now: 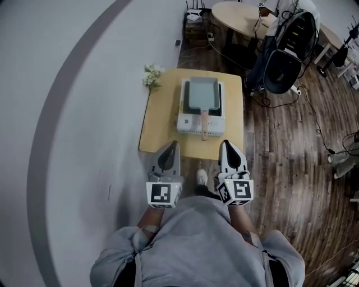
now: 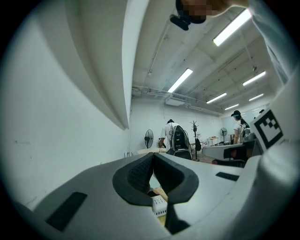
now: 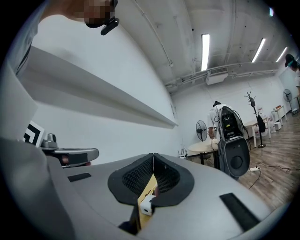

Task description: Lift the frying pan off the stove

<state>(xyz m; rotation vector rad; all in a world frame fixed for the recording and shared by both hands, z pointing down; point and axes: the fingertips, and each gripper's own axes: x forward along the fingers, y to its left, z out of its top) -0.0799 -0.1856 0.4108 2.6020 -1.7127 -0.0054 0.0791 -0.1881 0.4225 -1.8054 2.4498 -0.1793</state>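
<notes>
A low light-wood table (image 1: 160, 126) stands against the white wall (image 1: 67, 84) on the left, with a small bunch of white flowers (image 1: 151, 75) at its far left corner. Dark plank floor (image 1: 291, 151) spreads away to the right. Farther off are a round wooden table (image 1: 238, 17), a big black backpack-shaped case (image 1: 286, 56) just beside it, a pedestal fan (image 3: 201, 129) and a coat stand (image 3: 250, 103). Strip lights (image 3: 205, 44) glow on the ceiling.

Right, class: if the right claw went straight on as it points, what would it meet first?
Probably the stove's front right corner; depth and height are unclear, so it might just miss.
</notes>
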